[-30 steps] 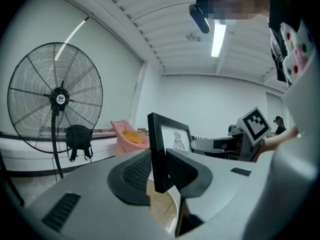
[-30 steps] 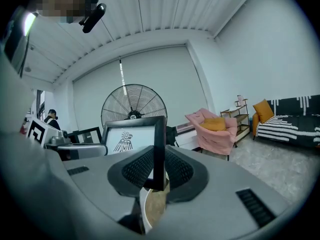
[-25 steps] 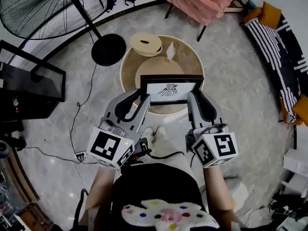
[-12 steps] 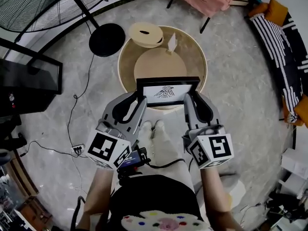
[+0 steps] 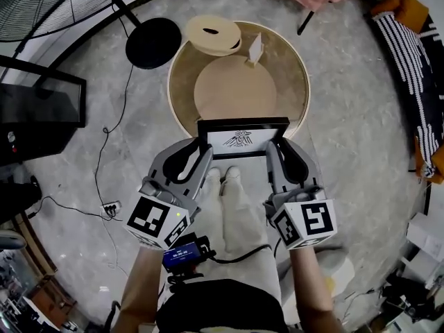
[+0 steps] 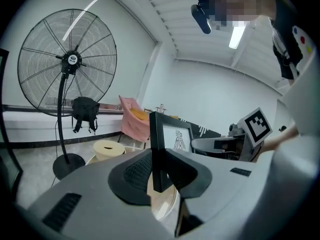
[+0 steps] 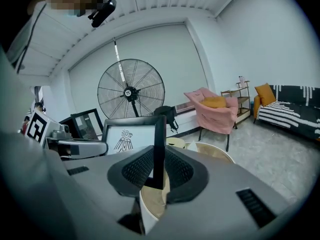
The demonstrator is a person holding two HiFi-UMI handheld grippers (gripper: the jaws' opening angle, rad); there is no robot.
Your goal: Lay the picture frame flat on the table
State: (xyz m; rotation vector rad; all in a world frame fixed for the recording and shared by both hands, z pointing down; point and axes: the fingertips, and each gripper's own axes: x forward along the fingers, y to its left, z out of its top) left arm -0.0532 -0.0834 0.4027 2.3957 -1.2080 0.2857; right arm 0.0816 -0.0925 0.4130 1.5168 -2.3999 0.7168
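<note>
Upper left stands the fan's black base. Right of it, a cream round tub and a small white card sit at the far side of the round surface. The picture frame stands on edge over the near rim, mid-picture, long axis left to right, print facing you. Your left gripper has its jaws clamped on the frame's left bar, and your right gripper on its right bar.

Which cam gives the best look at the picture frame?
Head view: the whole frame shows, print included, held by both side edges over the table's near rim. Right gripper view shows the face at an angle plus the gripped edge; left gripper view mostly the edge, face steeply foreshortened.
</note>
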